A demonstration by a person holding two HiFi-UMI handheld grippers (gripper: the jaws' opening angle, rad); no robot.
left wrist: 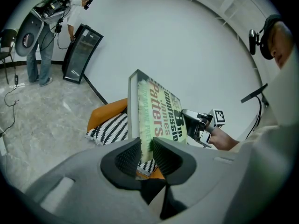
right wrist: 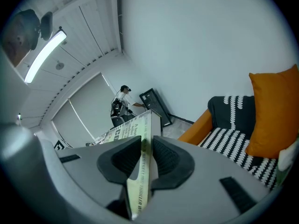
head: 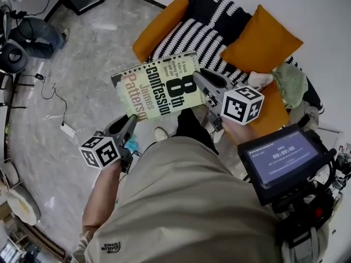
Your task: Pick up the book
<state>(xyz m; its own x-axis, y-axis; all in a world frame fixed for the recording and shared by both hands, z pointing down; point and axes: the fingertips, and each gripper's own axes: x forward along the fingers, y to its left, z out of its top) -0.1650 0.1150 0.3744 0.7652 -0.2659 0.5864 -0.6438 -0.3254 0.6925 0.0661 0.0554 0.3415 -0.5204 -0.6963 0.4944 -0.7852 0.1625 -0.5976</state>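
The pale-green paperback book (head: 159,86) is held in mid-air, clear of the orange sofa w/ striped cover (head: 162,23). It is clamped at opp. edges by the left gripper (head: 129,124) and right gripper (head: 201,80), prob. so it can't swing or slip.

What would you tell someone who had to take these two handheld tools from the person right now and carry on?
Left gripper: fingers shut on the book, at the corner near the author's name.
Right gripper: shut on the book's opposite edge, beside the large 8.
Book: in the air, cover up and tilted, held between both grippers in front of the orange sofa with its striped throw.
Done: the book is picked up and rests on nothing.
Left: probably just hold both grips steady. No place to put it down is shown.
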